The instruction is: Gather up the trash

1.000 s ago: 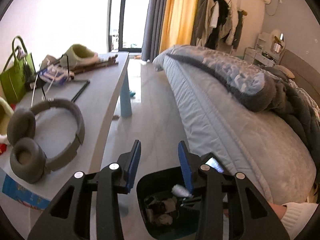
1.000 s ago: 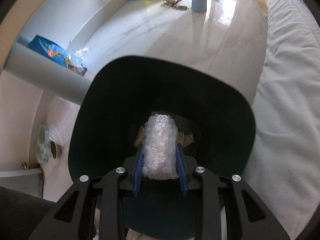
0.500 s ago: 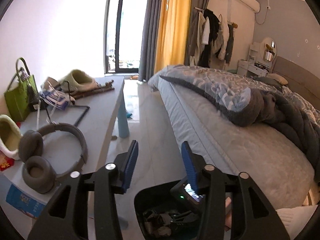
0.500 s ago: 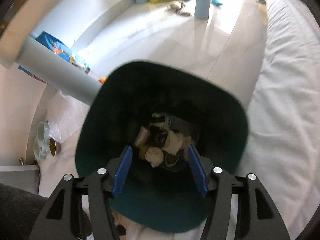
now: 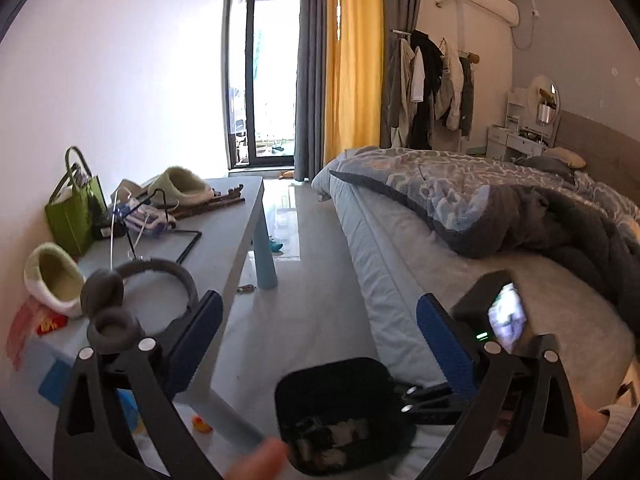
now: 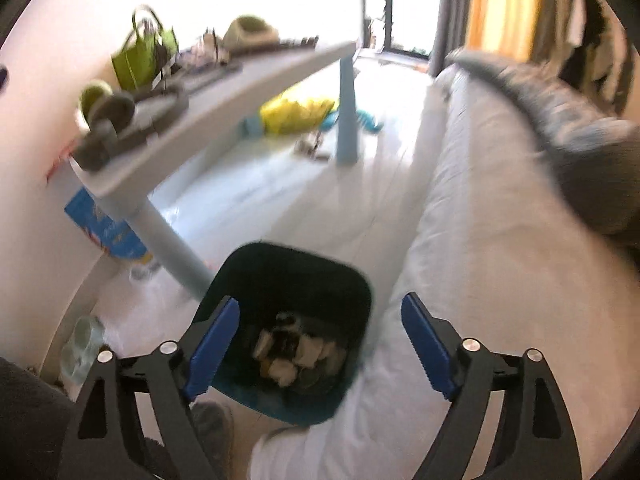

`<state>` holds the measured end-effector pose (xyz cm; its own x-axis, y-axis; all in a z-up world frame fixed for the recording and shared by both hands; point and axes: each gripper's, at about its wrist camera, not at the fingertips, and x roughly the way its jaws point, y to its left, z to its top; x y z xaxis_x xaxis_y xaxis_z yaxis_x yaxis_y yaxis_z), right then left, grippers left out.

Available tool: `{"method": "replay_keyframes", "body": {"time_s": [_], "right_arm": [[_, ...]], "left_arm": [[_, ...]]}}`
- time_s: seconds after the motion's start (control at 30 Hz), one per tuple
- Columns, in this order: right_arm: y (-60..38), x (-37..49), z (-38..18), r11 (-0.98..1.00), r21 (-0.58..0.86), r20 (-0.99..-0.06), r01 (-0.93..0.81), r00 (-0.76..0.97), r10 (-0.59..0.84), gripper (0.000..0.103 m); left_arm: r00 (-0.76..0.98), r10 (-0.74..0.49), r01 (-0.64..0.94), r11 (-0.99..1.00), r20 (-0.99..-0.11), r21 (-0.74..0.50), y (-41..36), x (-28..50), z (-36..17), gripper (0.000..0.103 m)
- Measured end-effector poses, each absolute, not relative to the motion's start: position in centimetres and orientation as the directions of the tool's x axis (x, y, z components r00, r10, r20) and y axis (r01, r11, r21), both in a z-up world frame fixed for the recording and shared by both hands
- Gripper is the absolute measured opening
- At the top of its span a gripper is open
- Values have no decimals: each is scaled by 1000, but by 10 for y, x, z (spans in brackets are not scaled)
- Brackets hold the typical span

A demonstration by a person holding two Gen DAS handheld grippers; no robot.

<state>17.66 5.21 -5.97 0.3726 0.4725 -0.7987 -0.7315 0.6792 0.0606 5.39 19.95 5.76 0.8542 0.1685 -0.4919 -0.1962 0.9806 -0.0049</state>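
A dark teal trash bin (image 6: pixel 256 264) stands on the floor between the table and the bed, with crumpled scraps (image 6: pixel 296 352) at its bottom. My right gripper (image 6: pixel 320 332) hangs above the bin, its jaws opening with nothing between the blue pads. The view is blurred by motion. My left gripper (image 5: pixel 316 320) is higher, pointing across the room, its jaws also opening wide and empty. Below it lies the bin (image 5: pixel 336 392), and the right gripper's camera body (image 5: pixel 500 320) shows at the right. A red wrapper (image 5: pixel 44 320) lies on the table's near end.
The grey table (image 5: pixel 224 232) at the left carries headphones (image 5: pixel 136 292), a slipper (image 5: pixel 52 276) and a green bag (image 5: pixel 72 208). The bed (image 5: pixel 440 280) runs along the right. Under the table lie a yellow bag (image 6: pixel 296 112) and a blue packet (image 6: pixel 100 224).
The right gripper let go of a bubble-wrap wad into the bin, opened, then rose and tilted up. The left gripper opened much wider and lifted.
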Motion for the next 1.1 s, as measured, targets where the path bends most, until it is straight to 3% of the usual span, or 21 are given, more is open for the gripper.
{"method": "replay_keyframes", "body": {"time_s": [0.1, 0.27, 0.63, 0.9, 1.1], "right_arm": [[23, 163, -41, 706, 36, -757, -708, 442, 482, 94], [-33, 144, -10, 768, 11, -687, -641, 553, 472, 100], [-169, 76, 56, 902, 21, -497, -431, 778, 383, 100], [-245, 28, 67, 960, 47, -459, -276, 848, 266, 100], [-270, 1, 55, 968, -1, -467, -252, 856, 222, 100]], "left_arm": [[855, 244, -253, 967, -459, 43, 183, 39, 62, 100], [860, 207, -230, 973, -467, 8, 166, 17, 67, 100], [861, 194, -216, 976, -470, 7, 136, -28, 63, 100], [850, 211, -208, 976, -482, 59, 117, -41, 56, 99], [828, 215, -212, 975, -518, 66, 111, -46, 37, 99]]}}
